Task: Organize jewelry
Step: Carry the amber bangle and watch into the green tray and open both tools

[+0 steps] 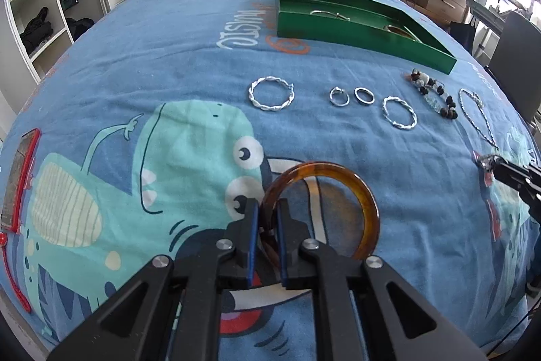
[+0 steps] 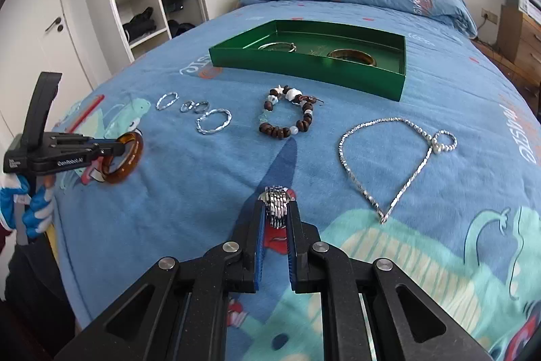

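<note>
The amber bangle [image 1: 338, 192] is tilted up off the bedspread, pinched at its rim. The steel watch band [image 2: 278, 205] is likewise clamped. Nearer than the green tray [image 2: 304, 70] lie a row of two twisted silver hoops [image 1: 270, 93], two small rings [image 1: 339, 97], a brown-and-white bead bracelet [image 2: 287, 117] and a silver chain [image 2: 389, 158]. Inside the tray sit a thin hoop [image 2: 277, 46] and a gold bangle [image 2: 351, 56].

The near arc of the amber bangle [image 1: 368, 212] is hidden behind the left gripper [image 1: 268, 208]. The bracelets in the green tray [image 1: 355, 32] are partly screened by its wall. The red-cased phone [image 1: 20, 181] is cut off by the picture's edge.
</note>
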Available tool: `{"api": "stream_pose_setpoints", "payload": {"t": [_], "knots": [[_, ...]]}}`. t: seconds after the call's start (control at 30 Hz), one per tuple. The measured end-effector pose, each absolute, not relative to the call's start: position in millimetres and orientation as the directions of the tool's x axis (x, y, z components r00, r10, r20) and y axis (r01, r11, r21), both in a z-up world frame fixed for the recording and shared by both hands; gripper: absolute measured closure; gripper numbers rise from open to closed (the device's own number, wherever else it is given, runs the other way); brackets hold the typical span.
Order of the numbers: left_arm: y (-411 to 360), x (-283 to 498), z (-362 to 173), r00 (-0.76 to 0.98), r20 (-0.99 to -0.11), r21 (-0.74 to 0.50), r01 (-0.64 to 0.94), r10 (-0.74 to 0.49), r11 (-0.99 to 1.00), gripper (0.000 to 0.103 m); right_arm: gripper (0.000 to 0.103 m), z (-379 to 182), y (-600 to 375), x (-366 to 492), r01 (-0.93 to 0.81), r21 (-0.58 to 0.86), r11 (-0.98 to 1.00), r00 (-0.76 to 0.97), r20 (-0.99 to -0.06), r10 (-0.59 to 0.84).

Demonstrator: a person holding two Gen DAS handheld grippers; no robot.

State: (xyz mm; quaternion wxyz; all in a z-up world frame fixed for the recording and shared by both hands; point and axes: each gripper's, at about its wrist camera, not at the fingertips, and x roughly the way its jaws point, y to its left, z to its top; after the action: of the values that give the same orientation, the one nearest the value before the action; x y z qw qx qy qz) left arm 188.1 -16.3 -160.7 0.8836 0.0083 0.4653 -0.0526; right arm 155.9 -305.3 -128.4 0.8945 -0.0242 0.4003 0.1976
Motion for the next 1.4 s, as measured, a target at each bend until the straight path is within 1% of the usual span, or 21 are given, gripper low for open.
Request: {"api": "stream_pose_setpoints", "payload": {"t": [0.27,0.93,1.2,1.4], "knots": [[-10.4,166.8,-135.4,0.609,-0.788,-0.038,0.105,-0.094,0.994,0.094,0.093,-110.0,-301.7,127.0,-0.313,0.143,0.939,0.63,-0.708,0.318],[8.6,123.9,-82.5,0.689,-0.711,-0.074,0.12,-0.137,0.99,0.094,0.093,-71.5,-281.1,78.7,-0.271,0.11,0.956,0.686,-0.675,0.272],[4.9,128.1,-58.8,0.716,-0.678,-0.092,0.142,-0.166,0.986,0.094,0.093,-45.8,-276.8,78.0,-0.274,0.092,0.957,0.715,-0.646,0.267],[-0.6,153.9,-38.4,0.734,-0.653,-0.104,0.155,-0.185,0.982,0.094,0.093,-20.7,-276.0,99.4,-0.276,0.073,0.958,0.742,-0.617,0.261]]}}
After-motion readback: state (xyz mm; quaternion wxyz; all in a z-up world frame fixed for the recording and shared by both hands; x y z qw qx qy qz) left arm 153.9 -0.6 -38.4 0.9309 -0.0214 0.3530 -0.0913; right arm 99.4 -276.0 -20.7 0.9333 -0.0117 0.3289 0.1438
